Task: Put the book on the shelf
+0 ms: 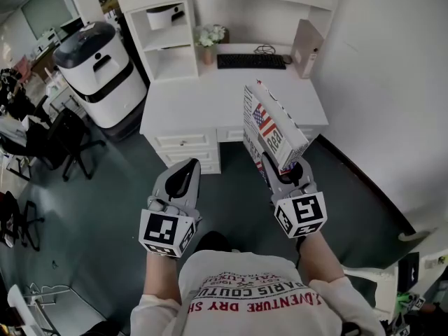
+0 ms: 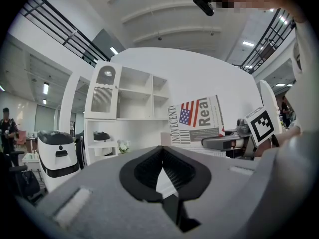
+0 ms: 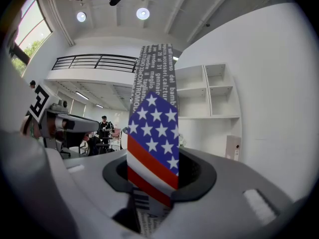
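The book (image 1: pixel 269 128), with a stars-and-stripes cover and newsprint lettering, stands tilted in the air in front of the white desk. My right gripper (image 1: pixel 281 175) is shut on its lower edge. In the right gripper view the book's (image 3: pixel 152 133) spine rises straight up between the jaws. My left gripper (image 1: pixel 183 172) hangs to the left of the book, shut and empty, over the dark floor. From the left gripper view the book (image 2: pixel 197 118) and the right gripper (image 2: pixel 225 143) show at the right. The white shelf unit (image 1: pixel 168 40) stands at the back of the desk.
On the white desk (image 1: pixel 203 107) lie a black keyboard (image 1: pixel 250 61), a flower vase (image 1: pixel 208 39) and a beige box (image 1: pixel 306 47). A white and black bin-like unit (image 1: pixel 98 68) stands left of the desk. Black office chairs (image 1: pixel 63 138) are further left. A white wall (image 1: pixel 392 82) runs along the right.
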`<action>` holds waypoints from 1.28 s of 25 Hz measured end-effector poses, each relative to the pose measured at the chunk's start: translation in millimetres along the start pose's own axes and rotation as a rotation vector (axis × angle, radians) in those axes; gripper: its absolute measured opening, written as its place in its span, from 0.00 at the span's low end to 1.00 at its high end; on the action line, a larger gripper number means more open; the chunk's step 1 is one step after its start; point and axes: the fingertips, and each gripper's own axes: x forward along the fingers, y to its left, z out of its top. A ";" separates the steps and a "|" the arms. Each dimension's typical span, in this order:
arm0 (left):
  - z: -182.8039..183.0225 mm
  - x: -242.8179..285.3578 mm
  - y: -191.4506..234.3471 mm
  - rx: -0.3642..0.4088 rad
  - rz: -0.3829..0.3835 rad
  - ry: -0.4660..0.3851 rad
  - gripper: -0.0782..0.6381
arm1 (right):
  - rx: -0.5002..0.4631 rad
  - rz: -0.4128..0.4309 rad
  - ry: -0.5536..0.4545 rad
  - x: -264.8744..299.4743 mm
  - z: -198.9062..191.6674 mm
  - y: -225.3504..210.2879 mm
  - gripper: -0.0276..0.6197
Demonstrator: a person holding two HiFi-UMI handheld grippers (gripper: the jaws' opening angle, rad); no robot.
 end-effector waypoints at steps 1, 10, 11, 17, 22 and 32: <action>-1.6 1.5 3.4 -0.001 0.004 0.003 0.12 | 0.005 0.004 0.006 4.7 -2.5 -0.2 0.28; -14.9 57.8 65.8 -0.010 0.002 0.018 0.12 | 0.019 -0.010 0.020 83.1 -10.3 -19.2 0.28; -14.3 69.4 75.6 -0.011 -0.005 0.016 0.12 | 0.019 -0.018 0.020 95.6 -9.3 -23.6 0.28; -0.4 144.7 140.2 -0.001 -0.057 -0.010 0.12 | 0.010 -0.077 0.009 181.3 9.1 -55.3 0.28; 24.8 204.5 209.5 0.025 -0.086 -0.045 0.12 | -0.015 -0.124 -0.034 267.1 44.4 -77.9 0.28; 50.2 272.3 297.0 0.072 -0.108 -0.090 0.12 | -0.084 -0.166 -0.131 380.9 101.6 -102.5 0.28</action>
